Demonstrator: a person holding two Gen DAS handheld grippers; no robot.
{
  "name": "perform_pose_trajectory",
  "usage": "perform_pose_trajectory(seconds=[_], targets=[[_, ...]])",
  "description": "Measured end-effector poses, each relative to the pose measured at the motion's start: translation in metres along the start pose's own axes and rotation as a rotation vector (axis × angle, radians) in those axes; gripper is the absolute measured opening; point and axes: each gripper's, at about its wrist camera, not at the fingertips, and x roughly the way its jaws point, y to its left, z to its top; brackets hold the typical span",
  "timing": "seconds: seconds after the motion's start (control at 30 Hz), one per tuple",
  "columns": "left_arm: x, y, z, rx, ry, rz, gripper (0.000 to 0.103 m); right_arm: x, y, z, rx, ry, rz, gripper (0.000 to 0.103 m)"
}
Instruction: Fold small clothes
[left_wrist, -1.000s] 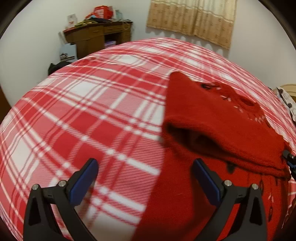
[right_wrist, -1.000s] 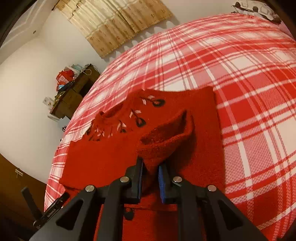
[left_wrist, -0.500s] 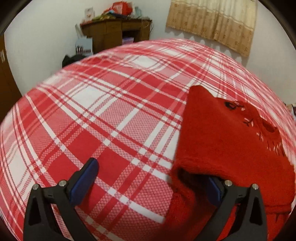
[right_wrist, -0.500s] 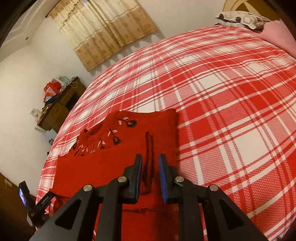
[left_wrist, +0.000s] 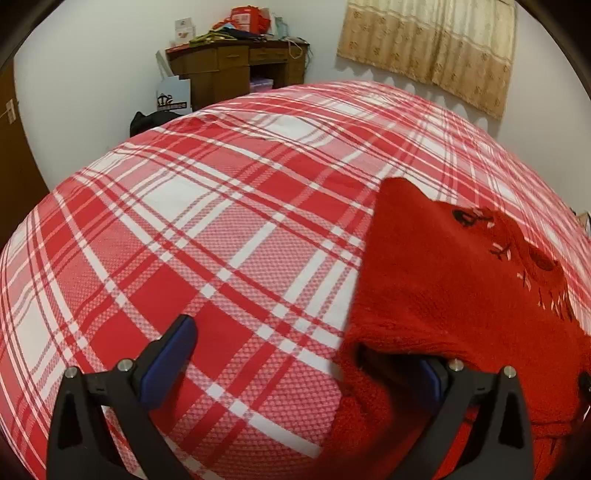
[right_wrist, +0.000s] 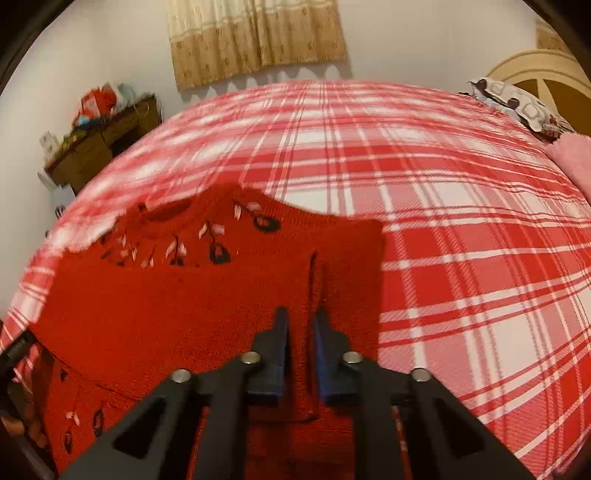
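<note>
A small red knitted sweater (right_wrist: 177, 295) with embroidered flowers lies on the red and white plaid bed (right_wrist: 443, 206), its lower part folded up over the chest. My right gripper (right_wrist: 300, 325) is shut on an upright fold of the sweater's near edge. In the left wrist view the sweater (left_wrist: 461, 280) fills the right side. My left gripper (left_wrist: 306, 354) is wide open; its right finger is tucked under the folded layer and mostly hidden, its left finger (left_wrist: 173, 350) rests over bare bedspread.
A wooden desk (left_wrist: 236, 62) with clutter stands against the far wall, a curtain (left_wrist: 428, 48) beside it. A patterned pillow (right_wrist: 517, 107) and pink cloth (right_wrist: 572, 158) lie by the headboard at the right. A dark bag (left_wrist: 147, 120) sits at the bed's far edge.
The right gripper has carried the pinched fold down, so the raised sleeve now lies flat. The left gripper has moved toward the sweater and slid its right finger under the folded edge.
</note>
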Motion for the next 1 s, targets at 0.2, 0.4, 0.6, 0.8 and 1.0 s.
perform_pose_trajectory(seconds=[0.2, 0.4, 0.6, 0.8, 1.0], targets=[[-0.003, 0.001, -0.003, -0.012, -0.012, 0.028, 0.103, 0.011, -0.017, -0.003, 0.041, 0.019, -0.030, 0.008], [-0.011, 0.011, -0.010, 0.001, -0.002, 0.009, 0.103, 0.012, -0.016, -0.001, 0.031, 0.006, -0.041, 0.009], [-0.036, 0.009, -0.022, 0.083, -0.024, 0.025, 0.103, -0.007, -0.031, -0.003, 0.127, -0.017, 0.067, 0.011], [-0.057, 0.001, -0.022, 0.218, -0.098, 0.056, 0.103, -0.083, -0.039, -0.018, 0.112, -0.124, 0.083, 0.011], [-0.084, 0.025, -0.040, 0.310, -0.120, -0.154, 0.103, -0.149, -0.061, -0.057, 0.028, -0.113, 0.116, 0.025]])
